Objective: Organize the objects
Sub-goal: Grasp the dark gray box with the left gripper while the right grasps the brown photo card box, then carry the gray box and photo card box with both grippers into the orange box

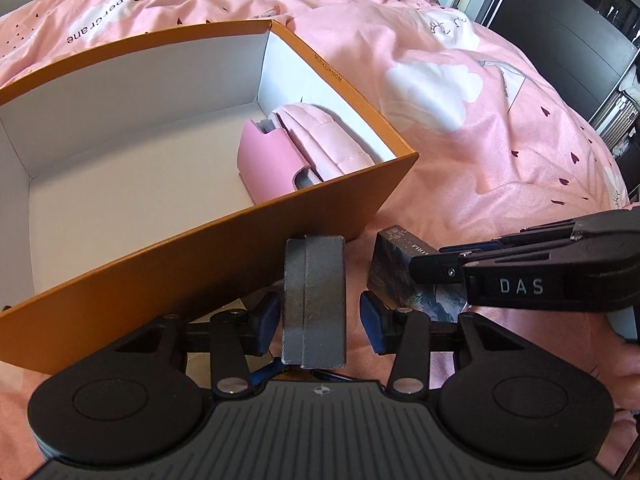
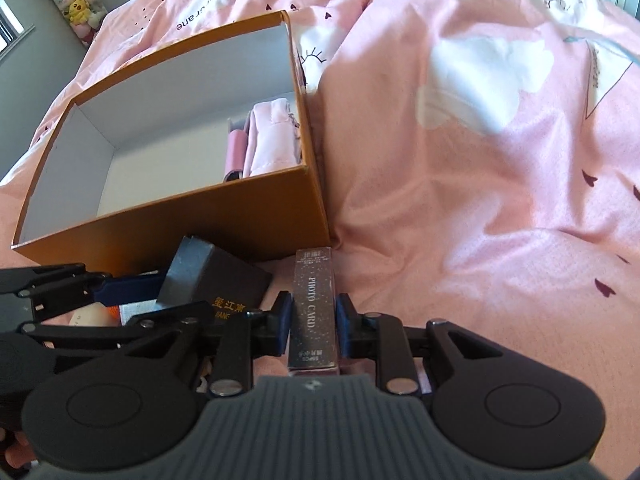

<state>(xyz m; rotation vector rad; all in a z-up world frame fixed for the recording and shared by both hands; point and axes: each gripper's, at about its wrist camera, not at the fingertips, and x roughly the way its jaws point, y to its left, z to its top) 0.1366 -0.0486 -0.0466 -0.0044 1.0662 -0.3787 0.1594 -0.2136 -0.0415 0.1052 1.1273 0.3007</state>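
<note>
The right hand-held gripper (image 2: pixel 312 322) clamped a slim photo card box (image 2: pixel 314 312) at lower centre; the left hand-held gripper (image 1: pixel 314 316) stood spread around a grey box (image 1: pixel 314 300), pads apart from it. Both looked light and stiff (grip the long flat sides). Only the right view showed the grey box's gold lettering, before the orange box (image 2: pixel 224 216) on the bed (image 2: pixel 480 200).

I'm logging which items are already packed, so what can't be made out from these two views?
- Orange box: in the left wrist view its near wall hides the lower ends of the pink case and the quilted pouch.
- Grey box between the left gripper pads: contact unclear.
- Photo card box: the right gripper covers its sides.
- Papers under the left gripper in the right wrist view: too hidden to identify.
</note>
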